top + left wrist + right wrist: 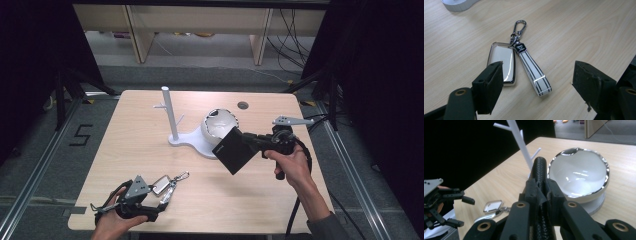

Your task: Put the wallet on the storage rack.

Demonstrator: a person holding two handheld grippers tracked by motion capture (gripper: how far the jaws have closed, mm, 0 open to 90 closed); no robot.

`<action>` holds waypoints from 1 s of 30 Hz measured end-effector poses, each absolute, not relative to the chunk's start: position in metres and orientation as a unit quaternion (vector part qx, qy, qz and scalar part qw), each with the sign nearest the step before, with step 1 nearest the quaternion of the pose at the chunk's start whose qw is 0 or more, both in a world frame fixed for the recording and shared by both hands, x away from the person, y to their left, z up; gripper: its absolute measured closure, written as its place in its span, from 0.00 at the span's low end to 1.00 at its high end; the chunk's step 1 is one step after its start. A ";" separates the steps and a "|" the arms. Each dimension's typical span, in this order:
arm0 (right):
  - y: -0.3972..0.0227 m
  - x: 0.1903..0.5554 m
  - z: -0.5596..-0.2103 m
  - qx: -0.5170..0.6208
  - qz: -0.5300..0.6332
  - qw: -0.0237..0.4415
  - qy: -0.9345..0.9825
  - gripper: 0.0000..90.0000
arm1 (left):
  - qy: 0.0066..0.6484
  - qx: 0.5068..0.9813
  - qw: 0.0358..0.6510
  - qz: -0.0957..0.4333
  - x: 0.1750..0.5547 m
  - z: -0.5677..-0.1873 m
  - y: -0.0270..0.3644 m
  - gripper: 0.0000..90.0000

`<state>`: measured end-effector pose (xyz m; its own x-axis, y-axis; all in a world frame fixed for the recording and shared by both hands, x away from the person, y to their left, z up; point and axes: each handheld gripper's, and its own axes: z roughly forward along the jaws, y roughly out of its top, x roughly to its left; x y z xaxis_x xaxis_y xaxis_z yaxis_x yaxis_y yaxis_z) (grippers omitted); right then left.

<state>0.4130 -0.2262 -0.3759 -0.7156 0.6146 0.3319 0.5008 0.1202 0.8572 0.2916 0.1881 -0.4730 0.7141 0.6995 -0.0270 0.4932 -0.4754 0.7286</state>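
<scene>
High view: wooden table (125, 150); white stand (172, 125) with glossy bowl (218, 126) at centre. Black wallet (234, 150) raised just before the bowl, clamped at its woven edge by right gripper (541, 192), jaws closed on it. Key fob with strap (519, 66) flat near front-left edge, between left gripper (539, 82) jaws, spread apart, pads clear.

Lab: black curtains (30, 60), floor cables (295, 45).

Black wallet (234, 148) in the right hand-held gripper (250, 139) beside white bowl (218, 127); key fob (161, 185) near left hand-held gripper (150, 200).
</scene>
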 end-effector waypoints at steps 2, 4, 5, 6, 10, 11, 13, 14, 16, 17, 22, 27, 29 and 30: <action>-0.227 0.415 -0.371 0.386 0.549 0.039 0.741 0.91 | 0.348 0.850 0.369 0.139 0.292 -0.473 0.189 0.27; -0.229 0.418 -0.368 0.389 0.552 0.041 0.736 0.91 | 0.349 0.851 0.368 0.139 0.292 -0.473 0.189 0.26; -0.229 0.418 -0.368 0.389 0.552 0.041 0.736 0.91 | 0.349 0.851 0.368 0.139 0.292 -0.473 0.189 0.26; -0.232 0.425 -0.366 0.386 0.554 0.053 0.736 0.91 | 0.351 0.850 0.368 0.138 0.292 -0.473 0.189 0.26; -0.237 0.434 -0.361 0.399 0.552 0.058 0.730 0.91 | 0.353 0.850 0.367 0.138 0.292 -0.473 0.189 0.26; -0.237 0.434 -0.361 0.399 0.552 0.058 0.730 0.91 | 0.353 0.850 0.367 0.138 0.292 -0.473 0.189 0.26; -0.238 0.440 -0.359 0.406 0.549 0.064 0.728 0.91 | 0.357 0.847 0.369 0.137 0.293 -0.474 0.189 0.25; -0.239 0.447 -0.357 0.414 0.546 0.069 0.725 0.91 | 0.359 0.848 0.365 0.139 0.293 -0.475 0.189 0.25; -0.238 0.455 -0.355 0.425 0.543 0.069 0.721 0.91 | 0.359 0.848 0.364 0.140 0.293 -0.475 0.190 0.25; -0.239 0.458 -0.354 0.426 0.543 0.072 0.721 0.91 | 0.363 0.846 0.366 0.140 0.294 -0.475 0.190 0.25; -0.235 0.478 -0.352 0.445 0.535 0.081 0.714 0.91 | 0.361 0.849 0.360 0.138 0.294 -0.476 0.191 0.25; -0.231 0.492 -0.353 0.454 0.529 0.082 0.713 0.91 | 0.359 0.849 0.363 0.134 0.294 -0.478 0.191 0.24; -0.229 0.499 -0.354 0.456 0.525 0.091 0.713 0.91 | 0.362 0.848 0.364 0.134 0.294 -0.478 0.191 0.24; -0.226 0.504 -0.354 0.471 0.523 0.083 0.706 0.91 | 0.363 0.847 0.364 0.134 0.293 -0.478 0.191 0.24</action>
<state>0.5035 -0.2261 -0.3541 -0.5431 0.7510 0.3755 0.5774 0.0093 0.8164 0.2934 0.1908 -0.4779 0.7005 0.7127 -0.0377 0.5175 -0.4709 0.7145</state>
